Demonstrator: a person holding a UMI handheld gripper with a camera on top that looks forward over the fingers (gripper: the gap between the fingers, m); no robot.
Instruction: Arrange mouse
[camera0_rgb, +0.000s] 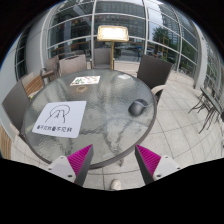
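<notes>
Mouse (137, 105) sits on round glass table (60, 150), right of white printed mat (68, 118), well beyond fingers. Gripper (114, 160) wide open, holds nothing, 2 pink pads (81, 156) apart above near table edge. Step likely approach: advance level over glass, straddle mouse across its width, close gently. Mouse small and dark; orientation and cable unclear. Chairs (150, 68) around table partly hidden.
</notes>
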